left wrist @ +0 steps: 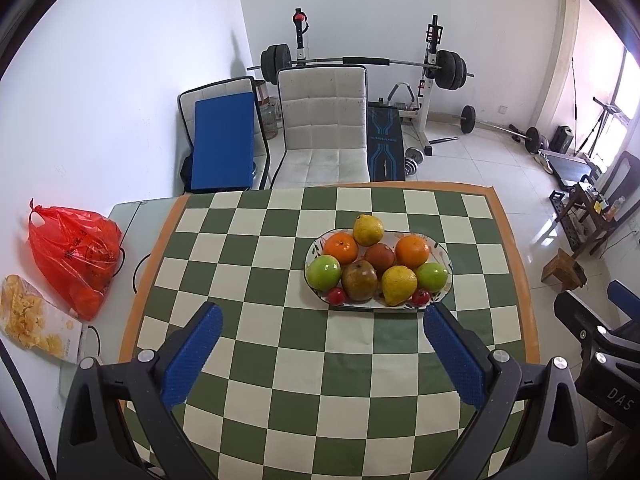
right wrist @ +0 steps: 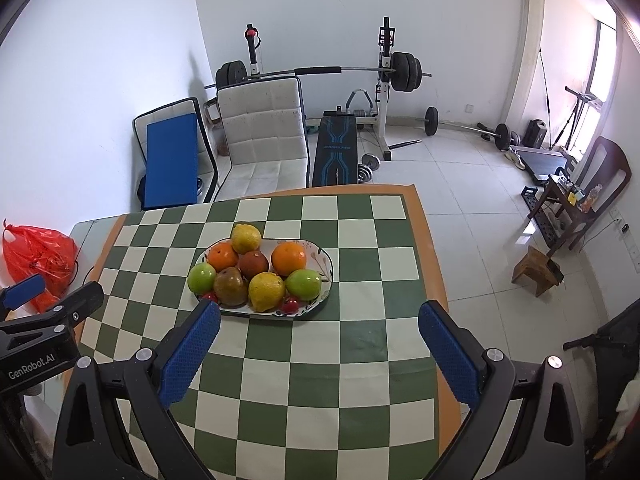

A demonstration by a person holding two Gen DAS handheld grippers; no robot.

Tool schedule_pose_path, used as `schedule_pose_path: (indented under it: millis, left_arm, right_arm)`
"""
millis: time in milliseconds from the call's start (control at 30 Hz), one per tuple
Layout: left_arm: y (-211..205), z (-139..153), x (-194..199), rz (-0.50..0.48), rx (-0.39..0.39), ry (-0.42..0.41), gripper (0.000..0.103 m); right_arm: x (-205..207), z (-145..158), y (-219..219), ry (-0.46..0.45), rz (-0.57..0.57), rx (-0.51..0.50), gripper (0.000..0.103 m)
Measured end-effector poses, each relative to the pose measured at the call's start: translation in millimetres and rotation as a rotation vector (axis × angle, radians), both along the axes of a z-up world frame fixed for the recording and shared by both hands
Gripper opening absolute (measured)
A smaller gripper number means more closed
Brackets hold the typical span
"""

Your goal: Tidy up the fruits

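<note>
Left gripper (left wrist: 320,316): jaws wide, empty. Right gripper (right wrist: 319,320): jaws wide, empty. Ahead of both: oval plate (left wrist: 442,250) of lemons, oranges, green apples.

Background: red plastic bag (left wrist: 74,258) and snack packet (left wrist: 34,320) on the table's left edge. White chair (left wrist: 324,128) behind the table, blue mat (left wrist: 224,146) against the wall, barbell rack (left wrist: 362,62), wooden stool (right wrist: 538,270).

The worktop (left wrist: 120,210) carries a green-and-cream checkered mat (left wrist: 280,360). An oval plate (left wrist: 442,250) sits on the mat. Left of the mat lie a red plastic bag (left wrist: 72,256) and a snack packet (left wrist: 32,320).
</note>
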State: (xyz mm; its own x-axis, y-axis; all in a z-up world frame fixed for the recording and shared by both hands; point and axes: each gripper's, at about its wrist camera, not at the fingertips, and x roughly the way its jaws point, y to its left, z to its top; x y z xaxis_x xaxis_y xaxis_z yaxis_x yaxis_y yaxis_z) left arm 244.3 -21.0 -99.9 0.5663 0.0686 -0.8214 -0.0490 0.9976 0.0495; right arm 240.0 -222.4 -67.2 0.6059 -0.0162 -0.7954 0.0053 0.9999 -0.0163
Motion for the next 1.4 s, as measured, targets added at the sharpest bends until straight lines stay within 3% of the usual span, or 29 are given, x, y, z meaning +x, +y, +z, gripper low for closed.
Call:
schedule_pose_path:
  millis: [1400]
  left_arm:
    - [0.9, -1.4, -1.6, 0.001, 0.003, -0.005, 0.103]
  right_arm:
    - [-3.1, 0.0, 7.0, -0.006, 0.016, 0.0, 0.101]
